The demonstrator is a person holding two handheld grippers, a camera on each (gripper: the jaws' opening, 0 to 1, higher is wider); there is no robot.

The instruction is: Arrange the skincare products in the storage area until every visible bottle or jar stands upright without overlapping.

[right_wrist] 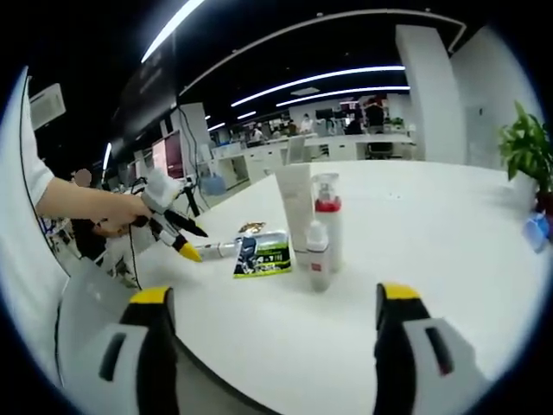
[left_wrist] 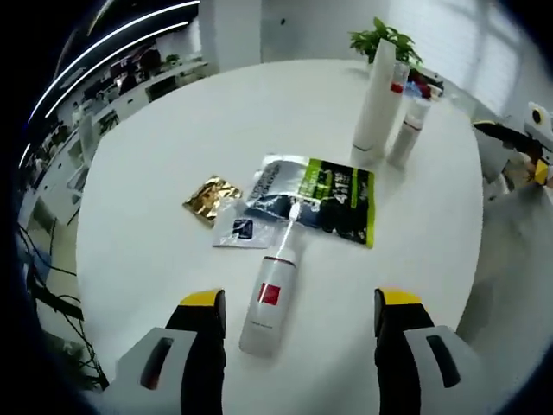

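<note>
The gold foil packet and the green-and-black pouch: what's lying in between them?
In the left gripper view, a small clear sachet with a dark square lies between the gold foil packet and the green-and-black pouch, touching the pouch's silvery end.

White round table (left_wrist: 155,225), green-and-black pouch (left_wrist: 333,197) lying flat mid-table, gold sachet (left_wrist: 211,198) just left of it, small clear sachet (left_wrist: 239,229) between them; potted plant (left_wrist: 385,39) at the far edge; office desks (right_wrist: 363,147) behind
</note>
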